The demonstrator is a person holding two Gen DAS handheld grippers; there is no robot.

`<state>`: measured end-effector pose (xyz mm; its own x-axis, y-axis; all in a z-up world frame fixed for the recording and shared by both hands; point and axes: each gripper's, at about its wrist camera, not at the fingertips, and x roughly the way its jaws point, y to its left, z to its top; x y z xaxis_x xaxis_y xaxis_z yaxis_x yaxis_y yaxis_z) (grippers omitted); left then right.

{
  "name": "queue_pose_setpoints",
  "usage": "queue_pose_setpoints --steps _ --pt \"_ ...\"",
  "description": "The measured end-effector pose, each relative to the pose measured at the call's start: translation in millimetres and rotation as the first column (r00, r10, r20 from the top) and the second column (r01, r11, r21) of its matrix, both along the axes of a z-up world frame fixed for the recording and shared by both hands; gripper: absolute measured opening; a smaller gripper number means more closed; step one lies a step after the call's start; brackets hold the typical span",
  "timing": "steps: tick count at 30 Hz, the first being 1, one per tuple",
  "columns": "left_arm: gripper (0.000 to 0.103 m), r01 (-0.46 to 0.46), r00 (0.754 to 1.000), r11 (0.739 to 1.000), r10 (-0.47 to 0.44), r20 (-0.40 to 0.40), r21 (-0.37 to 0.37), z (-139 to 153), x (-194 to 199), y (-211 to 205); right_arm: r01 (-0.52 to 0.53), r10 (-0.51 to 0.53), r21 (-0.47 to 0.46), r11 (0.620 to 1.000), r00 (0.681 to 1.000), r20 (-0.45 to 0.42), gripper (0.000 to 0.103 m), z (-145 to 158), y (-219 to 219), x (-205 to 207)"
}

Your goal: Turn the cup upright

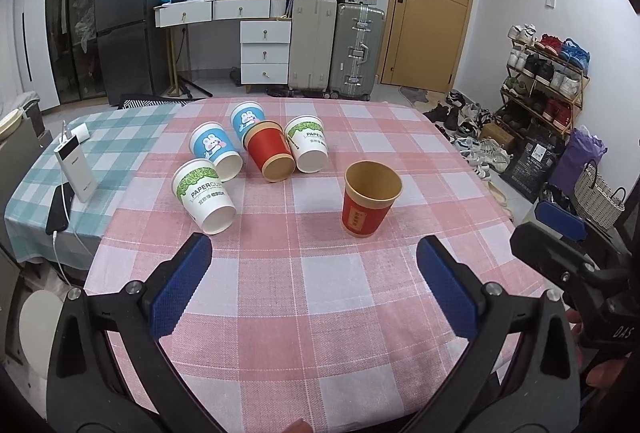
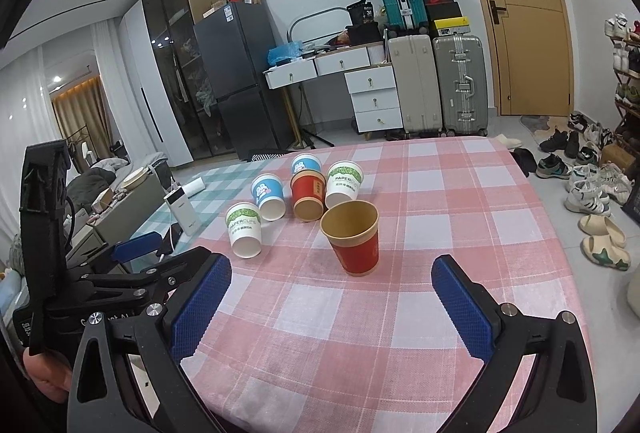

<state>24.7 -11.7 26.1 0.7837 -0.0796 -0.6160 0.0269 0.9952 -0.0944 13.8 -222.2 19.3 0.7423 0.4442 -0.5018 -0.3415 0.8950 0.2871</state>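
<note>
A red paper cup (image 1: pixel 370 199) (image 2: pixel 354 239) stands upright, mouth open, apart from five cups (image 1: pixel 256 153) (image 2: pixel 294 193) lying tipped.

Six paper cups (image 1: pixel 370 199), two grippers (image 1: pixel 314 287)

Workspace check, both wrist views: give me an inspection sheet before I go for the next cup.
Surface: table under a pink checked cloth; a green checked cloth covers the left part.
Job's things: upright red cup, mouth up; five cups on their sides: near white cup, far white cup, lying red cup, near blue cup, far blue cup.
Clutter: power bank and phone on the green cloth.
Grippers: left tool open, empty; right tool open, empty.
Cables: white cable hangs from the phone.
Surroundings: suitcases, fridge, door, shoe rack.
</note>
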Motion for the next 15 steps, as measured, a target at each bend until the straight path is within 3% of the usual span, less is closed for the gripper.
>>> queue_pose_setpoints --steps 15 --pt "0.102 0.003 1.000 1.000 -0.003 0.002 0.019 2.8 3.5 -5.9 -0.009 0.009 0.014 1.000 1.000 -0.010 0.102 -0.4 0.4 -1.8"
